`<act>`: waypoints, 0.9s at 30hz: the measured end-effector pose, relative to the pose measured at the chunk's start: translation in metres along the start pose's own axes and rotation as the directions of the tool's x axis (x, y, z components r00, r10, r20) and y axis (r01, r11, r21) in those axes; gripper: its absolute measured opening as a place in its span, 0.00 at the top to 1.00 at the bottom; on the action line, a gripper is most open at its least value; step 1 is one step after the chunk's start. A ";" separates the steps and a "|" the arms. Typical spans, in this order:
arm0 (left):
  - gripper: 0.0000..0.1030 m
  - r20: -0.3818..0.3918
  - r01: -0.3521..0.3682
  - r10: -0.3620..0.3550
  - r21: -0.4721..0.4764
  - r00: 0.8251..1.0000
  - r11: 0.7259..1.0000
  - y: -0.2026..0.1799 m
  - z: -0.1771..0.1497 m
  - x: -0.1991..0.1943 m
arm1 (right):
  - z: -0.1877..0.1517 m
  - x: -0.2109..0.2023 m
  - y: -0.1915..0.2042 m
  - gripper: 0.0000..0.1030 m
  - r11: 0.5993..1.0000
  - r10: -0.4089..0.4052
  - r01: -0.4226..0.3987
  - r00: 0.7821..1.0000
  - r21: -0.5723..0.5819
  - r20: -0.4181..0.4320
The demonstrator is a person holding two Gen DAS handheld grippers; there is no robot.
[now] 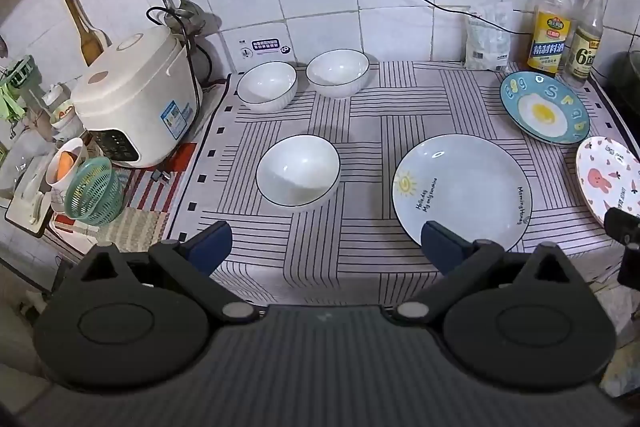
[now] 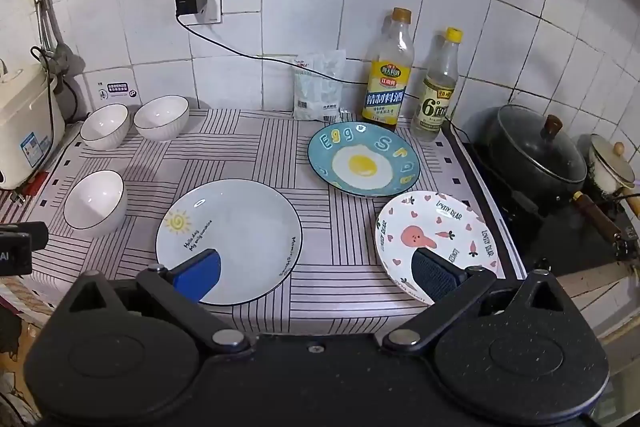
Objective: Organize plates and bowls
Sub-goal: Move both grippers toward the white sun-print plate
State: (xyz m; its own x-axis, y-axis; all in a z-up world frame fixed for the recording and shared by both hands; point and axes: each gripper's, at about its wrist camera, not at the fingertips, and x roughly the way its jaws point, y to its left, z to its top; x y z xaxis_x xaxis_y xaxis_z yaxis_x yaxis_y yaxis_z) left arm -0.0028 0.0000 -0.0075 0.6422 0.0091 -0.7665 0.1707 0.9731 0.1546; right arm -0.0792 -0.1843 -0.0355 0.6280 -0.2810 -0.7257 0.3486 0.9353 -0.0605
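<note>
1. Nearest first: both grippers hang over the front edge of the striped cloth (image 1: pixel 360 115); left gripper (image 1: pixel 326 247) has its jaws spread wide, nothing between them; right gripper (image 2: pixel 316 273) same deal, wide apart and empty.
2. Just past them: sun plate (image 2: pixel 240 227) sits at 12 o'clock between the two; near bowl (image 1: pixel 298 171) at 11 o'clock of the left gripper; bunny plate (image 2: pixel 436 239) at 1 o'clock of the right.
3. Further back: egg plate (image 2: pixel 364 165) at 1 o'clock; two more bowls (image 1: pixel 268 87) (image 1: pixel 338 73) side by side at 11 by the wall.
4. Looks like nothing's stacked yet, so we're at the start; next move is probably reaching for a rim, bowls into bowls, plates onto plates.
</note>
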 end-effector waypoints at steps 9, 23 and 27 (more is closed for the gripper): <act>0.01 0.018 0.045 -0.045 0.004 0.999 0.999 -0.006 -0.005 -0.007 | -0.005 0.002 -0.007 0.00 1.000 -0.012 0.012 1.000 0.009 0.020; 0.00 0.073 0.088 -0.085 -0.038 0.994 0.995 -0.016 -0.026 -0.009 | -0.021 0.004 -0.017 0.00 0.999 -0.044 0.044 0.997 0.008 0.056; 0.00 0.094 0.086 -0.082 -0.035 0.992 0.996 -0.019 -0.032 -0.010 | -0.024 0.003 -0.020 0.00 0.999 -0.053 0.053 0.996 -0.004 0.073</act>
State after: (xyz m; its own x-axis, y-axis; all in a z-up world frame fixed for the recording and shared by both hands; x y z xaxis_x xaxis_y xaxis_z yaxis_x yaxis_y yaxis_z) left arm -0.0361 -0.0114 -0.0225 0.6935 -0.0927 -0.7145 0.1988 0.9778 0.0661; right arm -0.1016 -0.1987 -0.0529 0.6580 -0.3450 -0.6693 0.3788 0.9199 -0.1018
